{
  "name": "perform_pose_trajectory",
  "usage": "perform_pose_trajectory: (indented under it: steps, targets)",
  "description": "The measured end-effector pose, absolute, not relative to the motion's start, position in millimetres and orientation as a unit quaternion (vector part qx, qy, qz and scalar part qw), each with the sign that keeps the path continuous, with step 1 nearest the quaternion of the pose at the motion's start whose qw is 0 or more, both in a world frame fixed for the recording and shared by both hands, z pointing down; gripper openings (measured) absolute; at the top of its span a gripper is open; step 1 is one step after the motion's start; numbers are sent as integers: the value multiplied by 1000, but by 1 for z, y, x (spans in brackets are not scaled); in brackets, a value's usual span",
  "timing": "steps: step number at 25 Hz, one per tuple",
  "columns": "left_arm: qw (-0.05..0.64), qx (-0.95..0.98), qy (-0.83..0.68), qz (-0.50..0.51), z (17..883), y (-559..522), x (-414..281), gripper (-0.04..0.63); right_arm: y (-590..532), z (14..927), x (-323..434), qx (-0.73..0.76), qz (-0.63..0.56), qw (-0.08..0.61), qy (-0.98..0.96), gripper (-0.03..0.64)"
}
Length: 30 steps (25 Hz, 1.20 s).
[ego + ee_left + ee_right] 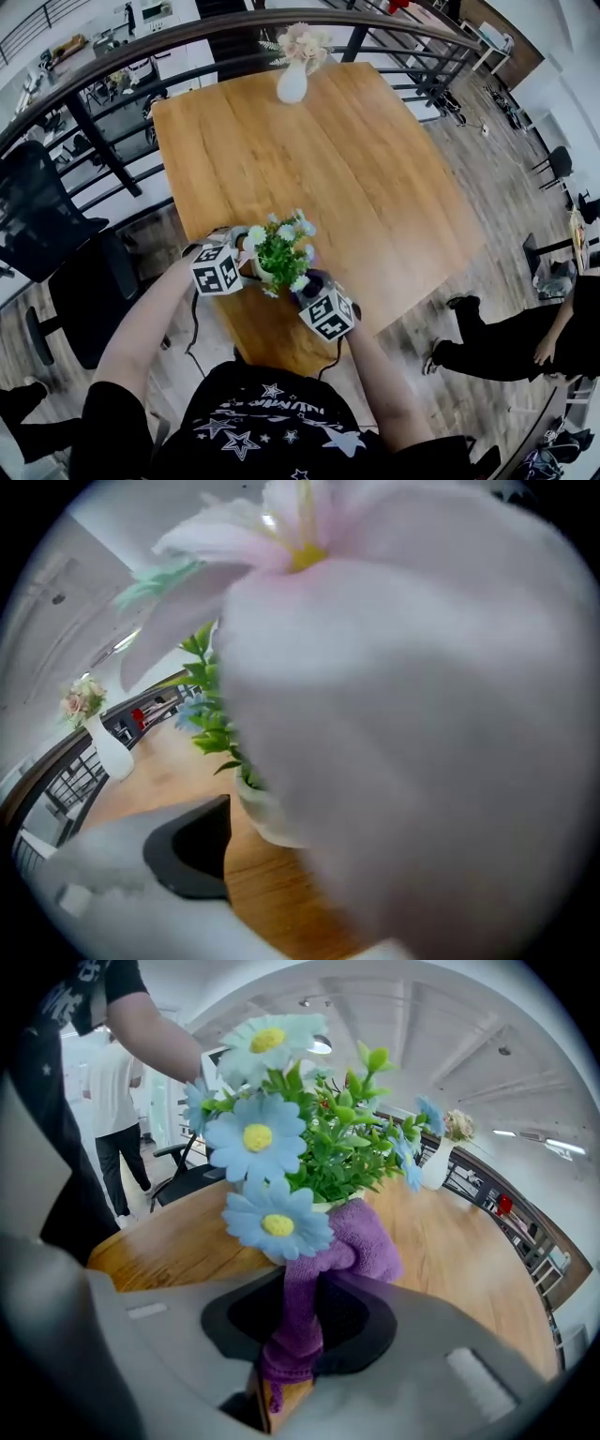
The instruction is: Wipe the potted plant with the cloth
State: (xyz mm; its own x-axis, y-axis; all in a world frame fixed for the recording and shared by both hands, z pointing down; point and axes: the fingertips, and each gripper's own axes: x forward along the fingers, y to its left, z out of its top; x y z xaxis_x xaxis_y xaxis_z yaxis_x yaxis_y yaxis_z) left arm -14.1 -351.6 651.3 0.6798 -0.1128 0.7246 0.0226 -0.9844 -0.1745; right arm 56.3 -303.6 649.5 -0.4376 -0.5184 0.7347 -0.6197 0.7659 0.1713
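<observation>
Right gripper (298,1324) is pinching the purple cloth (364,1241), which is lying against the white pot of the potted plant (323,1162). Left gripper (240,251) is standing spread beside the pot, not gripping it. Plant is showing green leaves and pale blue, yellow-centred daisies, sitting near the bench (469,1251) edge between both grippers.

No text can be read for certain. White lettering among stars on the person's black T-shirt (246,412), behind the right claw (307,281), is too warped to make out.
</observation>
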Motion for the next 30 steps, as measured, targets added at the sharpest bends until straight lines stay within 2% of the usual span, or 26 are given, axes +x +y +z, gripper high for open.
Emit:
perform_pose_trajectory:
  steps: [5, 30]
  targets:
    - [69, -914, 24, -400, 652, -352, -5, 511, -310, 650, 62, 341, 61, 415, -841, 86]
    - [-7, -900, 210, -381, 653, -339, -8, 509, -283, 638, 37, 370, 102, 379, -842, 86]
